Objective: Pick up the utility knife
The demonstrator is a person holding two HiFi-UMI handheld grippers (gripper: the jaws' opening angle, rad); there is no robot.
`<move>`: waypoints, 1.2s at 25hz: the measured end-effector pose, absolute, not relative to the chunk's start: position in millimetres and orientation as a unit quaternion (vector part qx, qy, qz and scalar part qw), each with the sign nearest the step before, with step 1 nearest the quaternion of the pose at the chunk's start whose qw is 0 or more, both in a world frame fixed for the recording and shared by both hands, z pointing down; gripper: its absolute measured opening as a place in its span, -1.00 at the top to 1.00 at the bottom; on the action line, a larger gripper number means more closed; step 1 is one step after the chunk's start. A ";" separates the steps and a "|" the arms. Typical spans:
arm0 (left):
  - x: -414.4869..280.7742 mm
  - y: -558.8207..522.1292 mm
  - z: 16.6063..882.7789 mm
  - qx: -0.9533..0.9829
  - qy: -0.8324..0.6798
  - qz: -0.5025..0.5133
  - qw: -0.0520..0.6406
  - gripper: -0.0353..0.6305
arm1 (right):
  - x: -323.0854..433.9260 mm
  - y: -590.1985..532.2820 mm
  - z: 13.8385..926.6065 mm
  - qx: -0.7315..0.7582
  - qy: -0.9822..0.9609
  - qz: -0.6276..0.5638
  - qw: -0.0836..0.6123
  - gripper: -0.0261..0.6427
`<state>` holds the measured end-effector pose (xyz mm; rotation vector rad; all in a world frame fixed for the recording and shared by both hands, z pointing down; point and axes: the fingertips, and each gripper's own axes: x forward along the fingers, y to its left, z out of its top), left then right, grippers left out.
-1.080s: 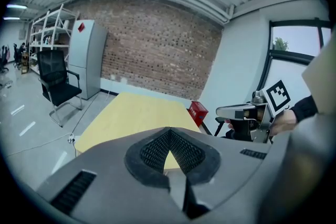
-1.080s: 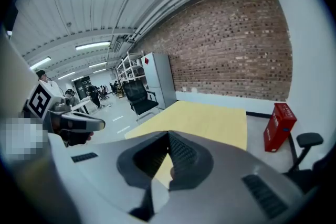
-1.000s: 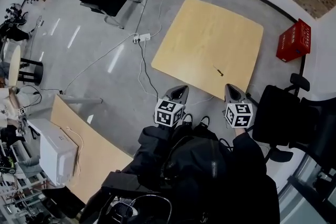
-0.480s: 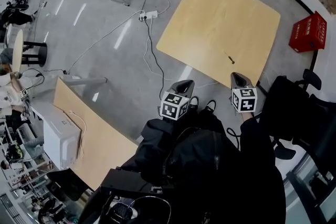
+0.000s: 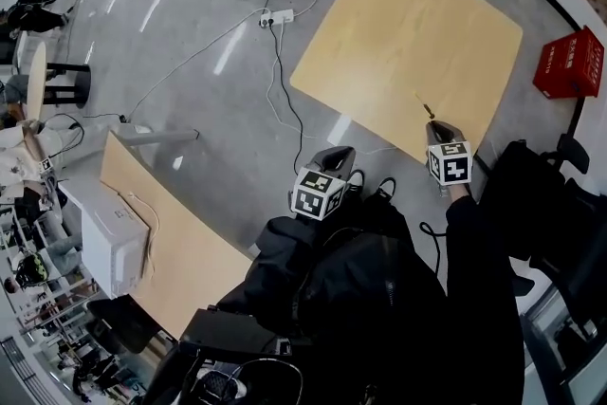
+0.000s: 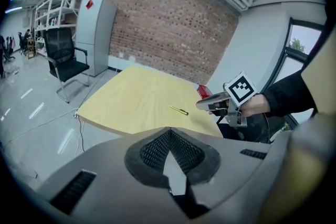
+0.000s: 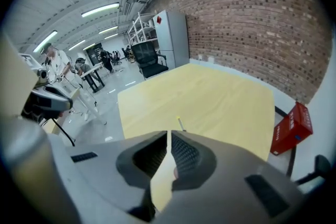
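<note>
The utility knife (image 5: pixel 426 107) is a thin yellow and black bar lying near the front right edge of the light wooden table (image 5: pixel 408 24). My right gripper (image 5: pixel 441 130) hangs just in front of it, shut and holding nothing. In the right gripper view the knife (image 7: pixel 180 124) shows just past the shut jaws (image 7: pixel 169 136). My left gripper (image 5: pixel 334 156) is over the floor short of the table, also shut and holding nothing. In the left gripper view the knife (image 6: pixel 179 110) lies on the table (image 6: pixel 131 97), with the right gripper (image 6: pixel 210 104) to its right.
A red crate (image 5: pixel 569 62) stands on the floor right of the table. A black office chair (image 5: pixel 550 213) is close at my right. A power strip with cables (image 5: pixel 281 16) lies left of the table. A second wooden table (image 5: pixel 180 242) with a white box (image 5: pixel 112 242) is at lower left.
Both grippers have come down. The right gripper has closed in on the knife and now sits just in front of it. The left gripper moved less.
</note>
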<state>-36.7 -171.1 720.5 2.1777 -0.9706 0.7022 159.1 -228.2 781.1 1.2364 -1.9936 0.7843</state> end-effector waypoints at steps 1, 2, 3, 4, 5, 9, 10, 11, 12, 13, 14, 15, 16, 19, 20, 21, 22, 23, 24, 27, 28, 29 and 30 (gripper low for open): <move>-38.7 -170.9 721.6 0.828 -0.371 0.269 0.324 0.89 | 160.0 -230.5 785.8 0.467 -0.761 0.298 0.337 0.89; -40.4 -170.6 722.9 0.826 -0.372 0.270 0.326 0.89 | 161.4 -232.8 790.4 0.463 -0.760 0.297 0.345 0.86; -41.7 -170.3 724.1 0.825 -0.372 0.271 0.327 0.89 | 163.3 -234.8 794.8 0.460 -0.759 0.297 0.352 0.83; -42.8 -169.7 725.5 0.824 -0.373 0.272 0.329 0.89 | 165.3 -236.4 799.2 0.458 -0.757 0.297 0.358 0.80; -44.0 -169.0 727.0 0.823 -0.373 0.273 0.331 0.89 | 167.0 -237.6 803.4 0.456 -0.756 0.298 0.362 0.78; -50.3 -166.7 733.5 0.817 -0.378 0.275 0.337 0.89 | 168.9 -243.6 818.3 0.446 -0.754 0.297 0.380 0.71; -52.8 -166.8 734.6 0.816 -0.380 0.275 0.339 0.89 | 168.0 -246.2 821.1 0.442 -0.755 0.295 0.384 0.69; -55.4 -166.7 735.7 0.814 -0.381 0.275 0.341 0.89 | 167.1 -249.2 823.7 0.439 -0.756 0.292 0.388 0.68; -57.3 -166.2 737.1 0.813 -0.382 0.276 0.342 0.89 | 166.7 -252.1 826.4 0.436 -0.756 0.290 0.393 0.67; -58.5 -165.4 738.4 0.812 -0.383 0.277 0.343 0.89 | 167.3 -254.8 829.3 0.433 -0.756 0.289 0.397 0.66; -59.0 -164.6 739.6 0.811 -0.383 0.278 0.344 0.89 | 168.5 -257.6 832.2 0.430 -0.755 0.288 0.402 0.65; -59.5 -164.0 740.5 0.810 -0.383 0.279 0.346 0.89 | 169.7 -260.7 834.8 0.428 -0.754 0.288 0.406 0.63; -60.3 -163.4 741.1 0.809 -0.384 0.279 0.347 0.89 | 170.0 -263.7 837.1 0.426 -0.754 0.287 0.410 0.62; -63.8 -162.3 742.5 0.806 -0.385 0.283 0.350 0.89 | 166.1 -270.5 843.9 0.411 -0.756 0.279 0.426 0.61; -64.4 -161.5 743.3 0.805 -0.385 0.283 0.352 0.89 | 165.2 -271.5 846.7 0.405 -0.757 0.276 0.432 0.60; -65.1 -160.3 743.9 0.804 -0.385 0.284 0.353 0.89 | 164.7 -271.6 849.7 0.399 -0.756 0.275 0.439 0.59; -66.0 -159.2 744.2 0.803 -0.385 0.284 0.355 0.89 | 164.5 -271.2 852.8 0.395 -0.755 0.275 0.445 0.59; -67.4 -158.2 744.2 0.802 -0.386 0.284 0.356 0.89 | 164.5 -270.8 855.7 0.392 -0.753 0.277 0.450 0.59; -69.0 -157.3 744.1 0.802 -0.387 0.284 0.356 0.89 | 164.7 -270.5 858.1 0.390 -0.751 0.280 0.454 0.59; -73.6 -155.5 745.0 0.799 -0.390 0.284 0.358 0.89 | 167.2 -272.2 862.8 0.393 -0.745 0.286 0.457 0.59; -74.8 -154.9 745.4 0.798 -0.391 0.285 0.359 0.89 | 168.0 -272.6 864.5 0.393 -0.743 0.289 0.458 0.59; -75.7 -154.0 745.8 0.797 -0.391 0.286 0.360 0.89 | 168.7 -272.6 866.1 0.393 -0.742 0.292 0.459 0.59; -76.4 -152.9 746.0 0.797 -0.391 0.286 0.360 0.89 | 169.3 -272.5 867.0 0.393 -0.740 0.294 0.460 0.58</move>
